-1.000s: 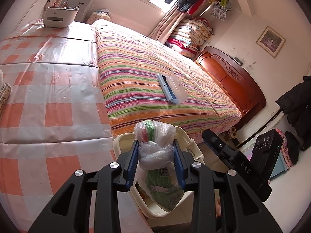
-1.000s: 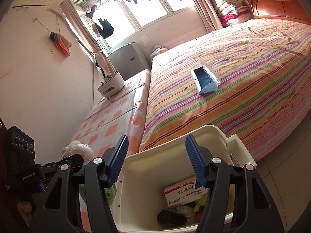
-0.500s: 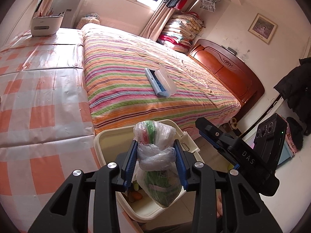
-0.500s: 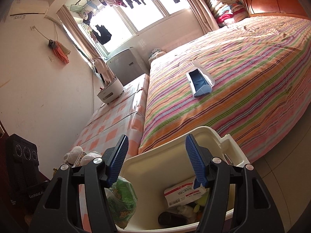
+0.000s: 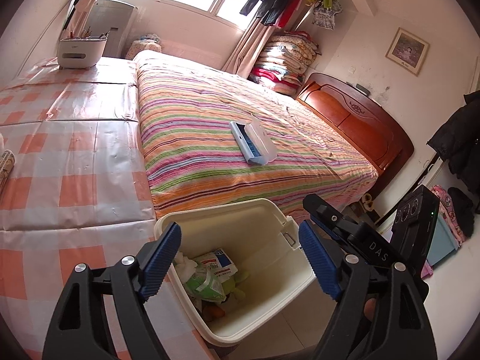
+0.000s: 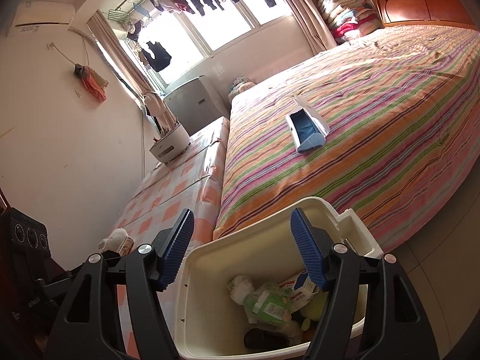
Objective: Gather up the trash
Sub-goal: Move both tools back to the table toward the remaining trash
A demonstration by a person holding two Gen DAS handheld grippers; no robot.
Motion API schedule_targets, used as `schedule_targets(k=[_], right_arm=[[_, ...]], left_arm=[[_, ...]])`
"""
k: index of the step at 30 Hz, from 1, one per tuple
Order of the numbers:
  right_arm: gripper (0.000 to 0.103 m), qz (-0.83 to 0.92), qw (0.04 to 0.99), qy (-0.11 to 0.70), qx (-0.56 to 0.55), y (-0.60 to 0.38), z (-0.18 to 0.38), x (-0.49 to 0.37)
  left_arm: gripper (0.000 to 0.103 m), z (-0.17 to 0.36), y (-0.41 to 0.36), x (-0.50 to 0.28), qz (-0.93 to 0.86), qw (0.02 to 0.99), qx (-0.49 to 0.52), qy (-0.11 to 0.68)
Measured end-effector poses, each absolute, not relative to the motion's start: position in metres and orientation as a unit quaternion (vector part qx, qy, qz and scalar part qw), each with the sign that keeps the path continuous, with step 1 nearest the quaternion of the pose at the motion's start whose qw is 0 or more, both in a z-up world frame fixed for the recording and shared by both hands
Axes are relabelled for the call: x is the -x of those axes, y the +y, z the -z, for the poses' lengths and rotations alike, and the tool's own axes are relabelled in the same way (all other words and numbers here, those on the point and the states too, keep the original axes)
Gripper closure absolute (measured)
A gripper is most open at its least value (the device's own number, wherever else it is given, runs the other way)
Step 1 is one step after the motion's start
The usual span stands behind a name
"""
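A cream plastic bin (image 5: 270, 210) stands on the floor at the bed's foot. It also shows in the right wrist view (image 6: 210, 294). A green packet in a clear bag (image 5: 204, 282) lies inside on other trash, and shows in the right wrist view too (image 6: 267, 303). My left gripper (image 5: 240, 261) is open and empty above the bin. My right gripper (image 6: 243, 255) is open and empty over the bin's rim. The right gripper's body (image 5: 360, 240) shows at the bin's right in the left wrist view.
A striped bed (image 5: 240, 114) carries a blue and white lint brush (image 5: 253, 142). An orange checked cover (image 5: 60, 150) lies to its left, with a white organizer box (image 5: 81, 51) at its far end. A rolled item (image 5: 6, 165) and white wads (image 6: 115, 238) lie on it.
My left gripper opened and let go of the bagged green packet, which dropped into the bin. The right gripper stayed open over the bin.
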State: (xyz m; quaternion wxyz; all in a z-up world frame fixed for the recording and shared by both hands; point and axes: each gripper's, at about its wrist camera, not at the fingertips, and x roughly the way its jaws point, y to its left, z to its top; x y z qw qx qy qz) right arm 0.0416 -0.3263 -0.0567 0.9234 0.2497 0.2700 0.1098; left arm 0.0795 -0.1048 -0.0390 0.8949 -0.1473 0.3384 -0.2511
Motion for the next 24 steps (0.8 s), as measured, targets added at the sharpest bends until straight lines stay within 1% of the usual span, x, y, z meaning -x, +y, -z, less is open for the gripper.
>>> schedule_targets(k=[12, 24], right_arm=[[0.036, -0.121, 0.922, 0.277, -0.242, -0.311, 0.057, -0.049], [0.033, -0.146, 0.918, 0.289, -0.228, -0.281, 0.056, -0.061]], left_arm=[[0.024, 0.035, -0.084, -0.081, 0.234, 0.894, 0.166, 0.345], [0.024, 0.036, -0.051, -0.085, 0.211, 0.894, 0.190, 0.348]])
